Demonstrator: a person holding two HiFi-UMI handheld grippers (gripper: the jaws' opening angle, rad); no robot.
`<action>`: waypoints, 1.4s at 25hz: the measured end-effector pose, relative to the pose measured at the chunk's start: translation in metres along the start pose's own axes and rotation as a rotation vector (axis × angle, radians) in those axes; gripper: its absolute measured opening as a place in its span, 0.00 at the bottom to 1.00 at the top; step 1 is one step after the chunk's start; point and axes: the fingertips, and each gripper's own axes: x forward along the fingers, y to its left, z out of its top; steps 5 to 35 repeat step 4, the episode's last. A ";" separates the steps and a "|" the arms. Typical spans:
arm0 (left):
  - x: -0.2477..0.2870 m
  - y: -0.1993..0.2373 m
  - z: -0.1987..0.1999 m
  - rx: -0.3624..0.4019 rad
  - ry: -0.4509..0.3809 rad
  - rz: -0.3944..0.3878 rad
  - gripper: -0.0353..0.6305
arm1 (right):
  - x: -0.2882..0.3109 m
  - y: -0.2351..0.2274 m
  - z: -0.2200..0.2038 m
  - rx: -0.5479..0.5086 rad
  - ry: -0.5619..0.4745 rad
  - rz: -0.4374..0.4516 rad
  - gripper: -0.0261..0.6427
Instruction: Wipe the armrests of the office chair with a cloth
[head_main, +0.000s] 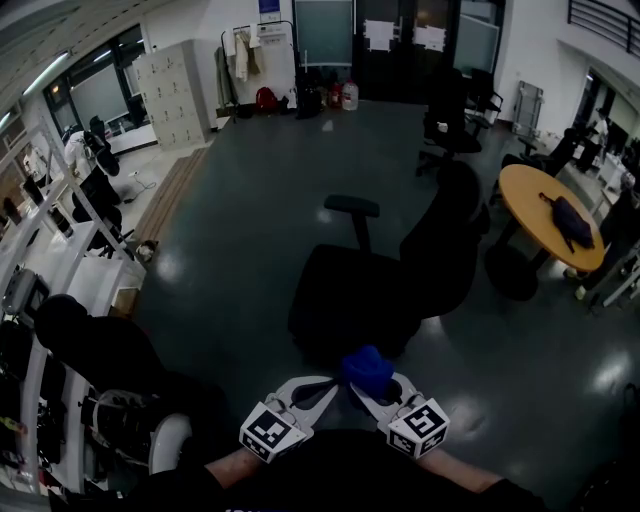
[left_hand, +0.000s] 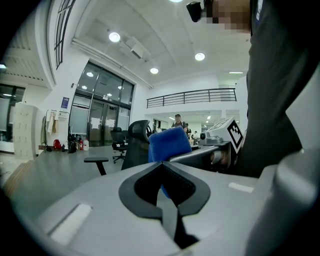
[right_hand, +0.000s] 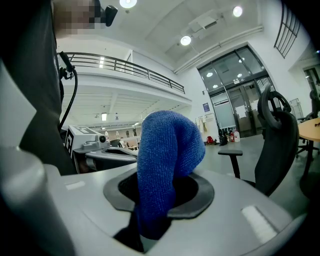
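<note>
The black office chair (head_main: 370, 290) stands in the middle of the dark floor, its back to the right. Its far armrest (head_main: 352, 207) sticks up on a post; the near one is hidden. Both grippers hover close together just in front of the seat. My right gripper (head_main: 368, 388) is shut on a blue cloth (head_main: 365, 368), which bulges up out of its jaws (right_hand: 167, 165). My left gripper (head_main: 322, 390) is shut with nothing in it (left_hand: 162, 170). In the right gripper view the chair (right_hand: 276, 145) and armrest (right_hand: 231, 153) lie ahead at the right.
A round wooden table (head_main: 530, 190) with a dark bag (head_main: 571, 222) stands at the right. More office chairs (head_main: 452, 120) are at the back. White shelving (head_main: 60, 260) and another dark chair (head_main: 105, 350) line the left side.
</note>
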 end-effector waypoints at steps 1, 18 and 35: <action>0.000 0.000 0.000 -0.001 0.001 0.000 0.08 | 0.000 0.000 -0.001 0.002 0.002 0.001 0.23; -0.001 0.000 0.000 -0.005 0.000 0.002 0.08 | -0.001 0.001 -0.003 0.013 0.013 0.005 0.23; -0.001 0.000 0.000 -0.005 0.000 0.002 0.08 | -0.001 0.001 -0.003 0.013 0.013 0.005 0.23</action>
